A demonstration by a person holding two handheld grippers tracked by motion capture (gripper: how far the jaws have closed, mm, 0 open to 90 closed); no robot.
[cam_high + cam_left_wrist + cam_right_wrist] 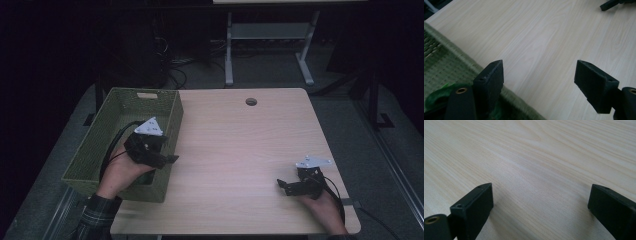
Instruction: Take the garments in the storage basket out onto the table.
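Overhead, the left gripper (172,159) hangs above the right wall of the green woven basket (107,131), its jaws spread wide with nothing between them and pointing out over the table (240,150). Its own view looks along the two black jaws: one stands over the basket's rim (456,56), the other over bare wood, and neither touches anything. Something bright green (435,97) lies low inside the basket, just behind the nearer jaw; what it is cannot be made out.

The right gripper (281,184) rests near the table's front right corner, well apart from the basket. Its jaws are also wide apart and empty, close above the wood and aimed toward the left gripper.

The left hand (120,172) comes up from the bottom edge in a plaid sleeve (97,215), wrapped around the gripper's body, with a grey three-cornered plate (150,127) on top and a cable looping back into the basket. The right hand (320,200) grips from behind, low on the table.

The table is pale wood grain with a round cable hole (251,102) near its far edge. The basket sits on the table's left side, overhanging it. Beyond lie a dark carpeted floor, tangled cables and the white legs of another desk (229,55).
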